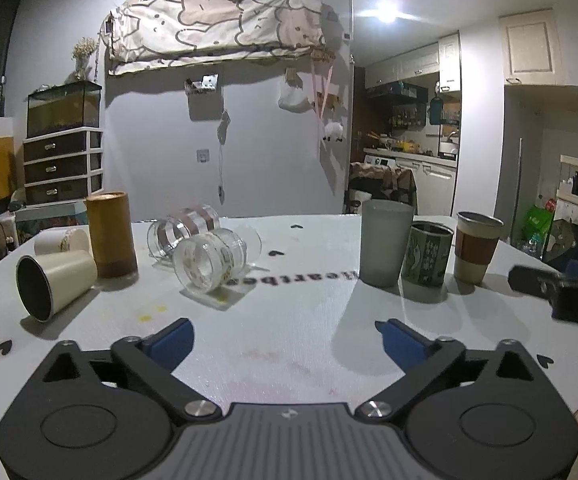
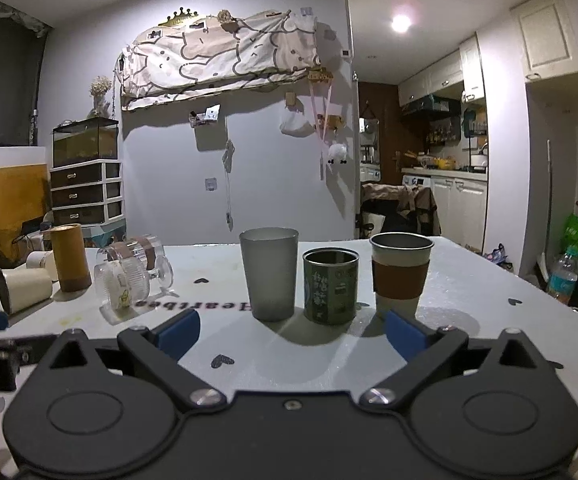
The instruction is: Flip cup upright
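on the white table [image 1: 297, 344], three cups stand upright in a row at the right: a frosted grey tumbler [image 2: 270, 274], a green tin [image 2: 331, 286] and a brown-sleeved paper cup [image 2: 401, 272]. at the left, a tall brown canister [image 1: 110, 234] stands beside a cream cup [image 1: 51, 282] lying on its side, mouth toward the camera; two clear glass mugs [image 1: 205, 254] lie tipped near the middle. the left gripper [image 1: 283, 338] and right gripper [image 2: 291, 330] both hover with jaws wide, holding nothing.
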Demonstrator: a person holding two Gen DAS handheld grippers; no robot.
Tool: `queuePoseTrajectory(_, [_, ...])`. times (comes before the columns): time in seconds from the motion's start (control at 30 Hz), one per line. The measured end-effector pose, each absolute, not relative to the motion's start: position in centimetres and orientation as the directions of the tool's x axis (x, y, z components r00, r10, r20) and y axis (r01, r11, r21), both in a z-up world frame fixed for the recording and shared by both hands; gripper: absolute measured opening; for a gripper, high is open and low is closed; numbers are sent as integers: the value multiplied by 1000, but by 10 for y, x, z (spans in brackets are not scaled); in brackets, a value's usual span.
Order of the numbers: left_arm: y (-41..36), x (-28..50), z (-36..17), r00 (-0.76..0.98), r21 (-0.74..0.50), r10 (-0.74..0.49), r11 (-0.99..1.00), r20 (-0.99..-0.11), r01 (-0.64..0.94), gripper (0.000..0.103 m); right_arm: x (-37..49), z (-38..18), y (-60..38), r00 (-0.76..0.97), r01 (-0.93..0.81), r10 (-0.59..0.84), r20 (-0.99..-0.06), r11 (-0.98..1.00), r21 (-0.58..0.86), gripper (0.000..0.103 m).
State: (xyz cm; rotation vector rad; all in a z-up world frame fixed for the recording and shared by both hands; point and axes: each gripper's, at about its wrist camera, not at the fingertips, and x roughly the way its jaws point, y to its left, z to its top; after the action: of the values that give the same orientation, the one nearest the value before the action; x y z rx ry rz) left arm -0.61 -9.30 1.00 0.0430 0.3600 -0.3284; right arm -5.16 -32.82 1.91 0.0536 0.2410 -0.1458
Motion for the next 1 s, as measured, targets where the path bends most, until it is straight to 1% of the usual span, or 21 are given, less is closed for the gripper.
queuePoseTrajectory(0.37, [-93,-9,9,888,-11,-297,950,-352,313,103,-66,12,-321,955,141,-133,-265,990,14,103])
queuePoseTrajectory(1.0, [-93,-10,9,888,-10,-296,950,-352,312,103,-68,7,-319,949,155,-147,-281,988,6,103])
